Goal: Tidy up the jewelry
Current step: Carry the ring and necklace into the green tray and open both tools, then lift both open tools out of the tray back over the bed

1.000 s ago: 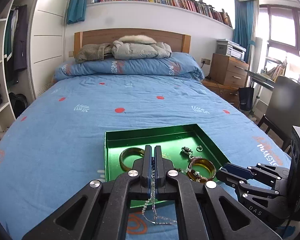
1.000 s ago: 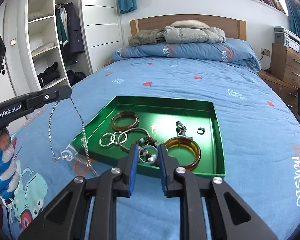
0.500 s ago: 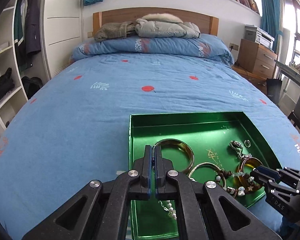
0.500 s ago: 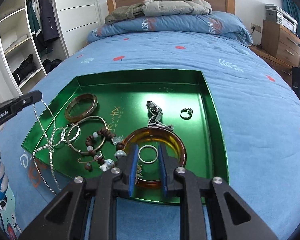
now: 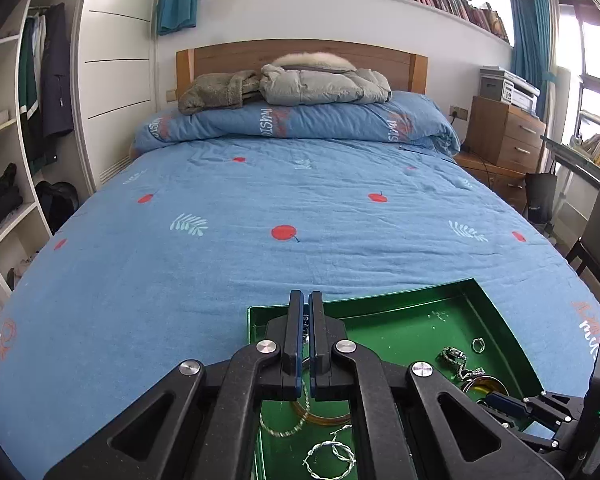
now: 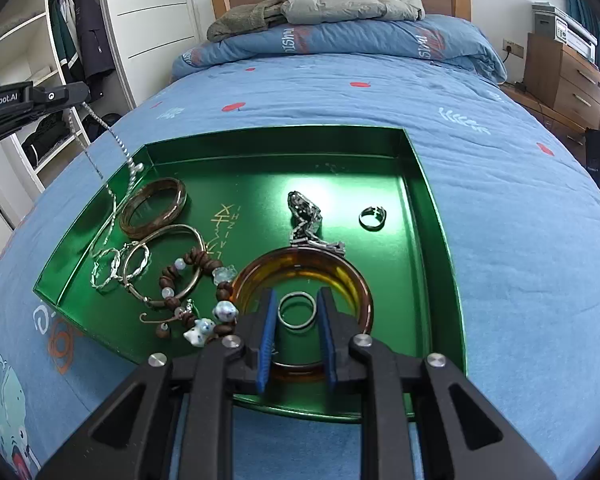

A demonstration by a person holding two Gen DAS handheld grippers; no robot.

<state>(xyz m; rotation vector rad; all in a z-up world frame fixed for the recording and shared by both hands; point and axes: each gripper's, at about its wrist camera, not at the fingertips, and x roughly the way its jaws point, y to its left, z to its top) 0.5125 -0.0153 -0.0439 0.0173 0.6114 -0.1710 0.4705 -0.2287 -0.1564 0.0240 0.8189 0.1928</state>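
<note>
A green tray (image 6: 428,184) lies on the blue bed and holds several pieces of jewelry. My left gripper (image 5: 305,300) is shut on a silver chain necklace (image 6: 114,148), which hangs from it down into the tray's left corner. The left gripper also shows in the right wrist view (image 6: 82,94). My right gripper (image 6: 298,298) is open and low over the near part of the tray, its fingers on either side of a silver ring (image 6: 297,310) that lies inside an amber bangle (image 6: 354,276). The tray also shows in the left wrist view (image 5: 496,320).
In the tray lie a brown bangle (image 6: 153,207), twisted silver hoops (image 6: 120,264), a beaded bracelet (image 6: 198,312), a dark chain (image 6: 306,216) and a small ring (image 6: 373,216). Folded coats (image 5: 324,84) lie at the headboard. A wardrobe (image 5: 16,140) stands left, a drawer unit (image 5: 504,132) right.
My left gripper has carried the necklace forward over the tray's left corner, and its lower end now rests inside. My right gripper has come down around the silver ring.
</note>
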